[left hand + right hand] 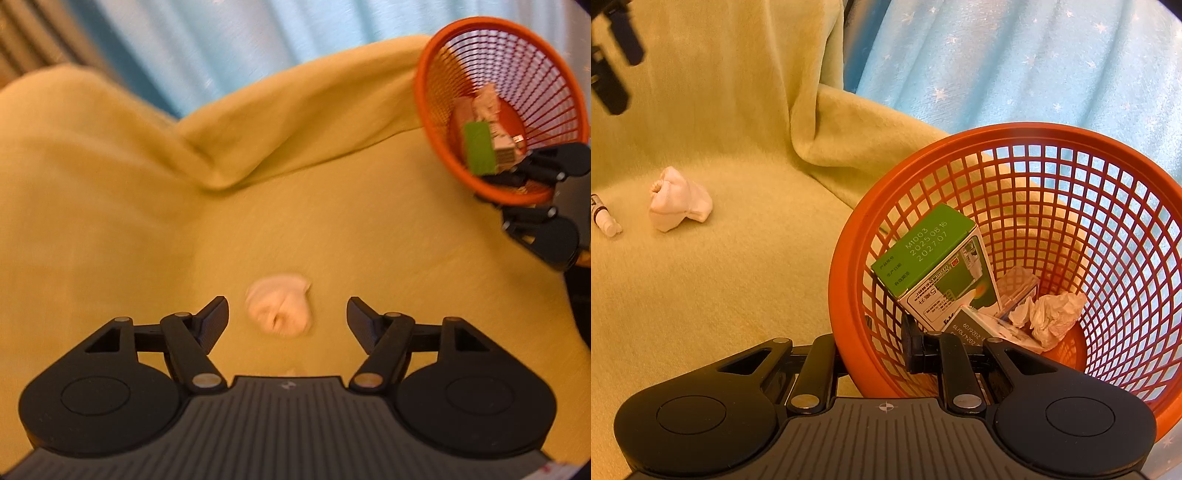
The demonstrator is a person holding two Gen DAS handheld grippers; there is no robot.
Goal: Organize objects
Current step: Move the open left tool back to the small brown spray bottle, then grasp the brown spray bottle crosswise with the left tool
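left gripper (288, 314), jaws wide and empty, frames a crumpled tissue (280, 308) dead ahead, lower centre; right gripper (908, 347) clamps the basket (846, 258) rim.

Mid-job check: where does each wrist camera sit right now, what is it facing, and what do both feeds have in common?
Left wrist: on the left gripper, looking down at a crumpled tissue on the yellow blanket; its jaws stand open; the right gripper shows at right.
Right wrist: on the right gripper, jaws shut on the orange basket rim, facing its green box.
Shared: tissue, basket, blanket, blue curtain.
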